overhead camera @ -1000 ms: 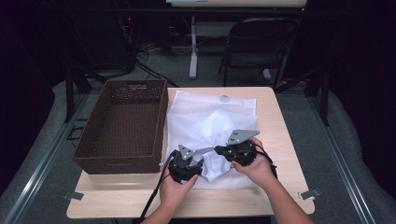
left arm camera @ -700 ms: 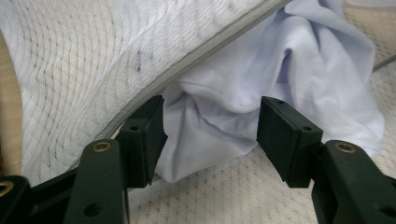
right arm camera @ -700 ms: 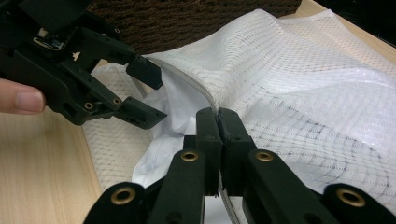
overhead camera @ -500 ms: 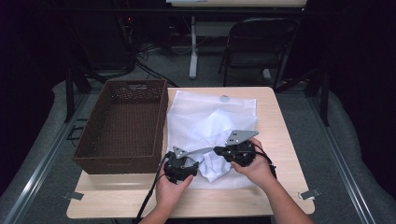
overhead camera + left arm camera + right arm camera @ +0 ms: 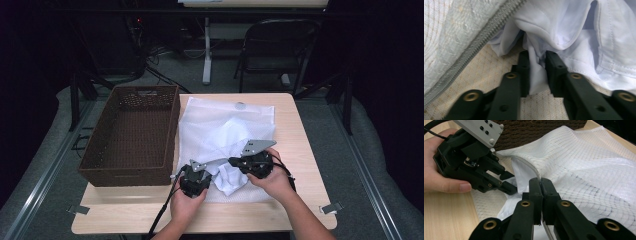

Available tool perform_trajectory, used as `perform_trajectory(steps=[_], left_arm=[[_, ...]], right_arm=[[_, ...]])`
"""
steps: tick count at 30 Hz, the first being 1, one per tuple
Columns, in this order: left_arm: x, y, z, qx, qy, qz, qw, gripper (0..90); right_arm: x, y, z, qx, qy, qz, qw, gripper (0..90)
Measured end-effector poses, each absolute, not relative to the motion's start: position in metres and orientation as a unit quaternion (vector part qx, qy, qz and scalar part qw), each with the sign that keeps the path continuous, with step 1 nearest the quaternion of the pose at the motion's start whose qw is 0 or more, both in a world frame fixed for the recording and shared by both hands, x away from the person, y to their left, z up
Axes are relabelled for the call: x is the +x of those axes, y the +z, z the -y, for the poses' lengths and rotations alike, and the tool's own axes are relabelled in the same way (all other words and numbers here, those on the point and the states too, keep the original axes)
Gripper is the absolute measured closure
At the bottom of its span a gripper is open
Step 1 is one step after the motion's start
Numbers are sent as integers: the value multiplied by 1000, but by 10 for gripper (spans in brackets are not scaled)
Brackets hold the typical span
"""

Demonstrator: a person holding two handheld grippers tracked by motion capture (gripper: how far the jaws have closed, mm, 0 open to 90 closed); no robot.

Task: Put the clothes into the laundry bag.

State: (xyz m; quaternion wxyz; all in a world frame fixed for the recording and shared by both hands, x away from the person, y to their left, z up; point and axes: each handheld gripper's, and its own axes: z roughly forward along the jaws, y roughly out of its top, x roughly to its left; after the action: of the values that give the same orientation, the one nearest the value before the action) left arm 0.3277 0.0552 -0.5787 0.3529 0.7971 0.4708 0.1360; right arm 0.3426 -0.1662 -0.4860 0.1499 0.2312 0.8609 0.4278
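Observation:
A white mesh laundry bag lies flat on the table with a white garment bulging out of its near opening. My left gripper sits at that opening. In the left gripper view its jaws have just been closing, and a fold of the white garment is pinched between them, beside the grey zipper. My right gripper is shut on the bag's zippered edge and holds it raised off the table. The left gripper is close on the left in the right gripper view.
A brown woven basket stands empty on the left of the wooden table, touching the bag's left side. A folding chair and cables are on the floor beyond the far edge.
My left gripper has sunk slightly onto the garment at the bag's opening and its jaws have narrowed. The right gripper has kept still on the bag's edge.

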Motion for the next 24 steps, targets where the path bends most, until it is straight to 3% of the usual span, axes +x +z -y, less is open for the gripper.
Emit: perform_trajectory(steps=[6, 24], left_arm=[[326, -575, -55, 795, 131, -462, 370, 852], [336, -556, -44, 787, 124, -457, 396, 855]], right_arm=[[343, -486, 166, 230, 427, -861, 151, 880], [342, -487, 164, 229, 426, -862, 150, 880]])
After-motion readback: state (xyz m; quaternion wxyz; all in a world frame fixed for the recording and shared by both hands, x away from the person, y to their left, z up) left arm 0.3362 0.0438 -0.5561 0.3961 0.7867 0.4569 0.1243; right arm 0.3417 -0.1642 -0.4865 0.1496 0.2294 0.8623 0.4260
